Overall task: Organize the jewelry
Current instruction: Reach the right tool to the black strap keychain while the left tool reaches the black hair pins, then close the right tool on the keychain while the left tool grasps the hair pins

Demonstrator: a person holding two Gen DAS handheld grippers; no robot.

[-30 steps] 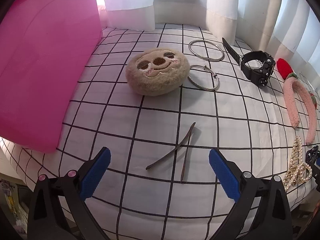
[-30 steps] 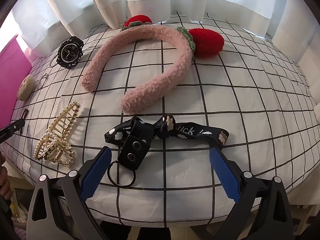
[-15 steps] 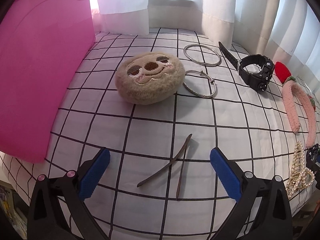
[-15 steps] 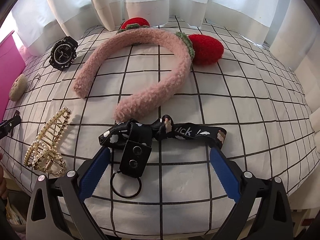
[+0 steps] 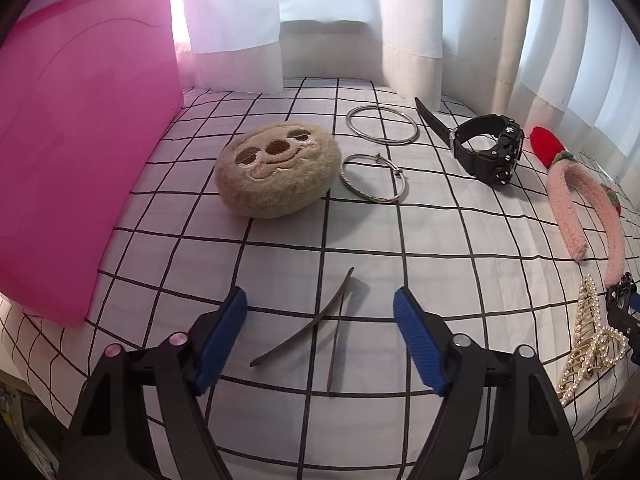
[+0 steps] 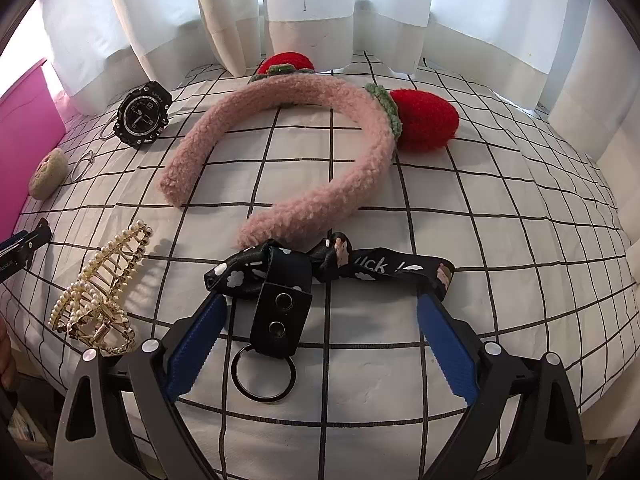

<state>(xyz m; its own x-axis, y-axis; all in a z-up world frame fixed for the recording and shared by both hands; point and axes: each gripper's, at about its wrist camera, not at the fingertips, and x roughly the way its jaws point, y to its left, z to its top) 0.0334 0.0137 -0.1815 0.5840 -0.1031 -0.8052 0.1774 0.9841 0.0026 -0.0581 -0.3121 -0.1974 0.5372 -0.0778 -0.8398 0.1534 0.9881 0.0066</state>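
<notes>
Left gripper [image 5: 320, 316] closing, nothing pinched yet; thin brown hair clip [image 5: 316, 326] lies between jaws, near edge of bed [image 5: 460, 248]. Light, springy, slippery: grab middle. Right gripper [image 6: 320, 330] closing over soft black strap [image 6: 288, 276], not pinching.

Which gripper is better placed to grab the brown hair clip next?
Left. The left gripper straddles the brown hair clip, jaws just closing around it but not yet touching. The right gripper sits over the black strap keyring instead.
</notes>
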